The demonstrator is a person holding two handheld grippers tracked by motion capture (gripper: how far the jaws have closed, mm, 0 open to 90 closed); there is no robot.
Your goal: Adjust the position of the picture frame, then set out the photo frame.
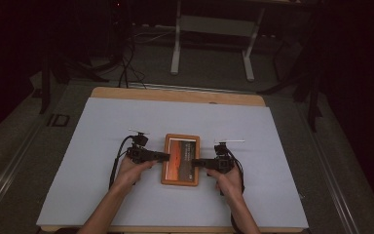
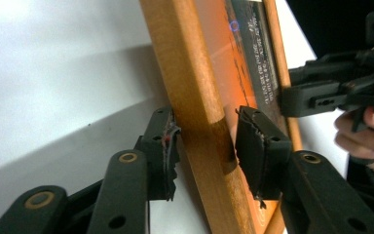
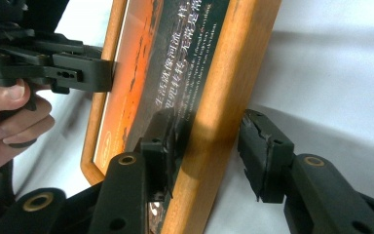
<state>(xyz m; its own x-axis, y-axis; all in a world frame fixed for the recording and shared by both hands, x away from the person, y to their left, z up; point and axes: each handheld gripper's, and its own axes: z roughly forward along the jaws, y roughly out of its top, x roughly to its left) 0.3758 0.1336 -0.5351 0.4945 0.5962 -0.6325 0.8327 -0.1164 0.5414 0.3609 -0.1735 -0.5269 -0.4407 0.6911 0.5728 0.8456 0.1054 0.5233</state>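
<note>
Straddling both long edges of the picture frame (image 1: 180,160): left hand-held gripper (image 1: 161,156) on its left rail, right hand-held gripper (image 1: 195,163) on its right rail.

Frame lies flat near the middle of the white sheet (image 1: 102,126) covering the worktop (image 1: 175,95). Wooden border, orange print with text under the glass.

Left hand-held gripper (image 2: 202,141): jaws sit either side of the wooden rail, but there's a visible gap at the pads (image 2: 168,146), so released, not clamping. Right hand-held gripper (image 3: 207,146): inner jaw lies over the glass against the rail, outer jaw stands clear of the wood with daylight between. Also released.

Progress, as I read it: approach and alignment done, both sets of jaws bracket the rails. Left to do: close on the wood, then lift or move the frame. Nothing lifted yet as far as I can tell; frame looks flat on the sheet in the high view.

Surroundings: sheet is otherwise bare. Table legs (image 1: 176,44) and loose cables (image 1: 126,63) on the floor beyond the far edge, well apart from the work.

Obstructions: none on the worktop. Only concern is the glass under the right inner jaw, which could slip or mark.
</note>
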